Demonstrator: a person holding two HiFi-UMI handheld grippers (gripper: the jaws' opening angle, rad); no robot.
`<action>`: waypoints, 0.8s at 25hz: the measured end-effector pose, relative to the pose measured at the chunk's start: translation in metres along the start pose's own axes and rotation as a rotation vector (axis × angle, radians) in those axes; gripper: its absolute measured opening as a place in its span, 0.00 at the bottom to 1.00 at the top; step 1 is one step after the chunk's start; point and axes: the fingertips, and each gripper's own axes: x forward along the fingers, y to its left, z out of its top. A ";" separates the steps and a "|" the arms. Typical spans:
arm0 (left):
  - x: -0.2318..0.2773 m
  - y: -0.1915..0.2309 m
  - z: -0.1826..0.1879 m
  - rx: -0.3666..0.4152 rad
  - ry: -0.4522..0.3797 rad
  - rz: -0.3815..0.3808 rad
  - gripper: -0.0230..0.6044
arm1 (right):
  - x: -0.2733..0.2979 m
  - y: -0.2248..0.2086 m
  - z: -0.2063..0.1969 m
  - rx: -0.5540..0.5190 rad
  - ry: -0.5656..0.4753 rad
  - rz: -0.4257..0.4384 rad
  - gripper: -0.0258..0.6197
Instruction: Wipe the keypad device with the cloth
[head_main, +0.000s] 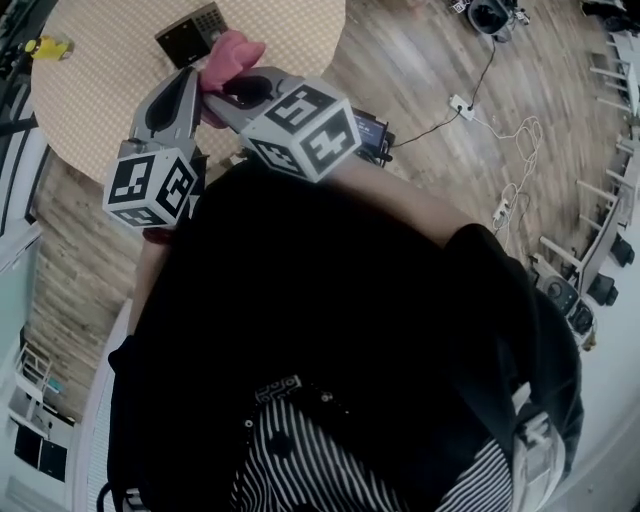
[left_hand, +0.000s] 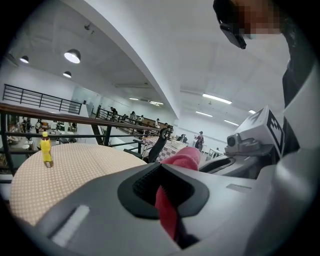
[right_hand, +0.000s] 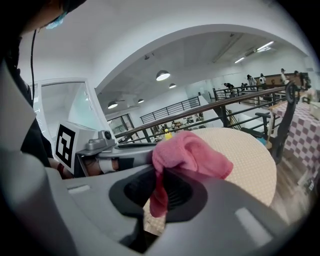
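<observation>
Clothing of the person (a black top over a striped garment) is seen nearest in the head view, filling its lower half. Just beyond it, two grippers are held up close together, each carrying one marker cube. The left gripper is pressed shut on a thin fold of the one pink cloth; in the left gripper view the fold is seen running down between the ribbed pads. The right gripper is likewise clamped on the cloth, and in the right gripper view a strip is seen pinched between the pads while the rest is bunched in a soft heap above the jaws. The cloth is thus held by both grippers at once, between their tips, raised clear of the surface behind. Beyond the grippers one round table with a beige dotted cover is seen. On it lies one keypad device, dark with a grid of keys, apart from the cloth and untouched by either gripper. One small yellow figure stands near the table's edge, well apart from the device. Farther off, wooden flooring is seen, with one white power strip and trailing cables lying on it.
</observation>
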 end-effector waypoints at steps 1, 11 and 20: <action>-0.003 0.004 -0.003 -0.006 0.005 -0.005 0.04 | 0.004 0.003 -0.002 0.003 0.007 -0.003 0.11; -0.010 0.042 -0.020 -0.052 0.048 0.029 0.04 | 0.043 0.011 -0.008 0.007 0.071 0.032 0.11; -0.004 0.103 -0.020 -0.072 0.104 0.075 0.04 | 0.100 0.007 0.008 -0.009 0.127 0.137 0.11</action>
